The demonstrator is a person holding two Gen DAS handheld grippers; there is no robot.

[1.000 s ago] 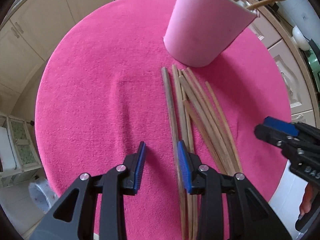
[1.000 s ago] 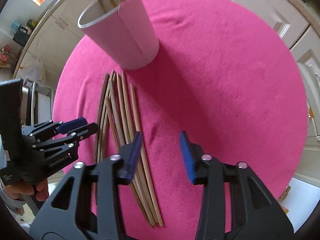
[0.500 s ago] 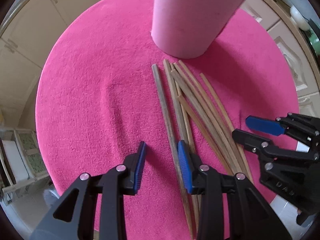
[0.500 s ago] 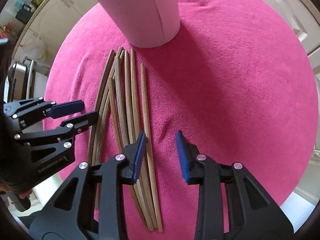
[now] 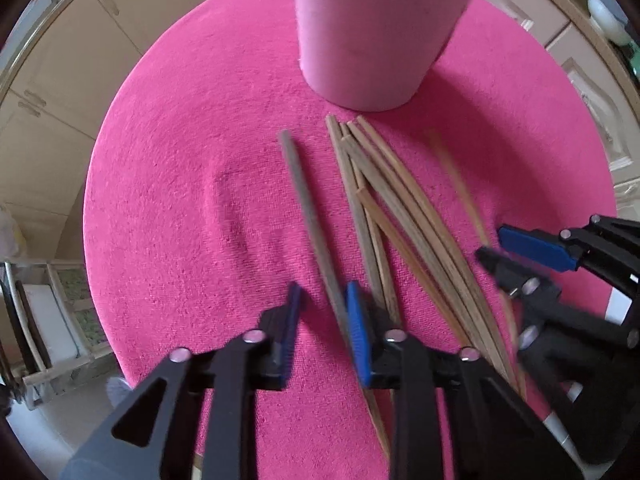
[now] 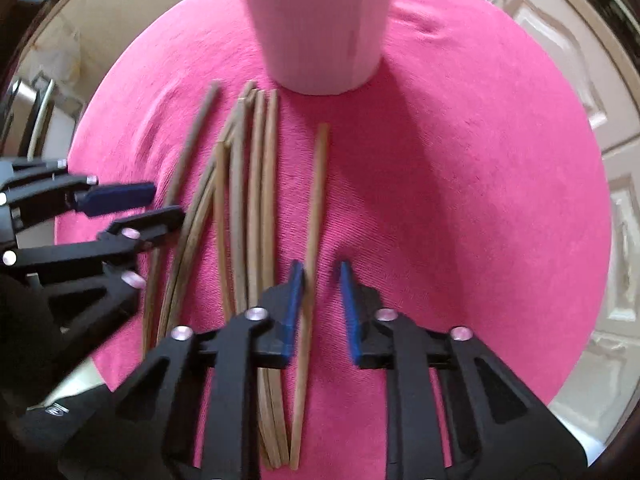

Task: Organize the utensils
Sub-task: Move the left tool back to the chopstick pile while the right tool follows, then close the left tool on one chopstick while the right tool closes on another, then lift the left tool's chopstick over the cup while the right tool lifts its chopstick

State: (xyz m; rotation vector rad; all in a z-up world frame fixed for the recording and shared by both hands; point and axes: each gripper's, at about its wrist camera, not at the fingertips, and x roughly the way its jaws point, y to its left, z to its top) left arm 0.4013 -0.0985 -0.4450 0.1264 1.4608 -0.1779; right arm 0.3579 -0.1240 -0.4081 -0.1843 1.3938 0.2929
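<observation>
Though blurred, chopstick (image 6: 316, 216) lies between right gripper (image 6: 320, 300) fingers.

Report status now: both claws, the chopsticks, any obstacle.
Left claw open astride dark chopstick. Right claw open astride lone light chopstick. Bundle between. Pink cup ahead, no obstacle.

A round counter (image 5: 168, 184) draped in a bright pink cloth (image 6: 460, 208) fills both views. Beyond its far and left edges stand cream cabinet doors (image 5: 72, 92) with small metal handles (image 5: 30, 102). On the right run more cream panelled doors (image 6: 560, 44). Low on the left sits a white rack (image 5: 52, 320) on a pale floor. Soft daylight throughout.
</observation>
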